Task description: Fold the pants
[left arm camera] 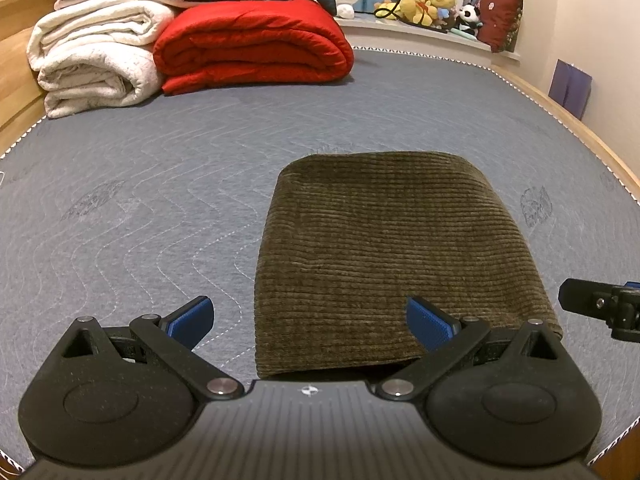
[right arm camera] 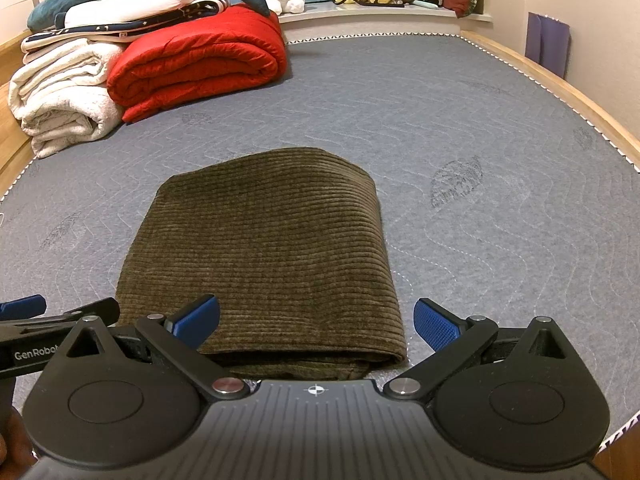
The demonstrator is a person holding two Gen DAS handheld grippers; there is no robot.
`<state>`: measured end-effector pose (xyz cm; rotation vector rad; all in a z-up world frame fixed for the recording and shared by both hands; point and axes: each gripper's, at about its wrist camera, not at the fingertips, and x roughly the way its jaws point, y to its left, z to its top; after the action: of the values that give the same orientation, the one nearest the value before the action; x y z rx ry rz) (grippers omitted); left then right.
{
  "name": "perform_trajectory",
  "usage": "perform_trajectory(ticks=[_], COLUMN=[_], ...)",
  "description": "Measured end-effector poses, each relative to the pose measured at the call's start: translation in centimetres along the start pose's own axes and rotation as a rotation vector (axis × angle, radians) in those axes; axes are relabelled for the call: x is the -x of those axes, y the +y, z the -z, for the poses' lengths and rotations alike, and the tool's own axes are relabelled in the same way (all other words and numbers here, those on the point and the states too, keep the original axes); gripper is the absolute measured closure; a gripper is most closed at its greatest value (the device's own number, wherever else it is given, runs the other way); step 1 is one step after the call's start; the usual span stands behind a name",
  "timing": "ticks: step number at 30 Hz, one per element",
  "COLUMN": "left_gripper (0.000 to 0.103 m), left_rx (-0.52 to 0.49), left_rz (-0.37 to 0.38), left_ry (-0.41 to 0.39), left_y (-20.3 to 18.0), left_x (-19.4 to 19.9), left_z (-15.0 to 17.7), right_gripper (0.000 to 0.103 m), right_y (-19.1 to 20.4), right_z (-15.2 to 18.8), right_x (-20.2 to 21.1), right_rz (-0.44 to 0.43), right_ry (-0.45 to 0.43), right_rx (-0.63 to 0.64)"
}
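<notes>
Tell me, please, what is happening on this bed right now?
A person is folding pants with two handheld grippers. The olive corduroy pants lie in a compact folded stack on the grey mattress. The left gripper and right gripper are both open at its near edge, holding nothing.

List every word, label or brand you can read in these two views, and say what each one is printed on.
"GenRobot", last letter partly cut off: white lettering on the black arm of the left tool, seen at the left edge of the right wrist view.
No other readable text. The dark red cushion has a small pale mark, too small to read.
The pants, red quilt and mattress show no lettering.
</notes>
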<state>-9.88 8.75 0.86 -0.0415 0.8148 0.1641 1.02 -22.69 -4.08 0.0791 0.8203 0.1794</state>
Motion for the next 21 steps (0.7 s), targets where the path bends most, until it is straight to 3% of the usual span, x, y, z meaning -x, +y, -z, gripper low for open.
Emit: perform_trajectory(ticks=[21], left_gripper=[0.000], left_rx=[-0.017], left_rz=[0.032], left_ry=[0.002], left_y=[-0.34], left_x=[-0.04], left_z=[0.11], right_gripper=[0.001], right_y=[0.01], right_z=[0.05], right_x=[-0.01], right_rz=[0.001], right_ry=[0.007], right_rx=[0.002])
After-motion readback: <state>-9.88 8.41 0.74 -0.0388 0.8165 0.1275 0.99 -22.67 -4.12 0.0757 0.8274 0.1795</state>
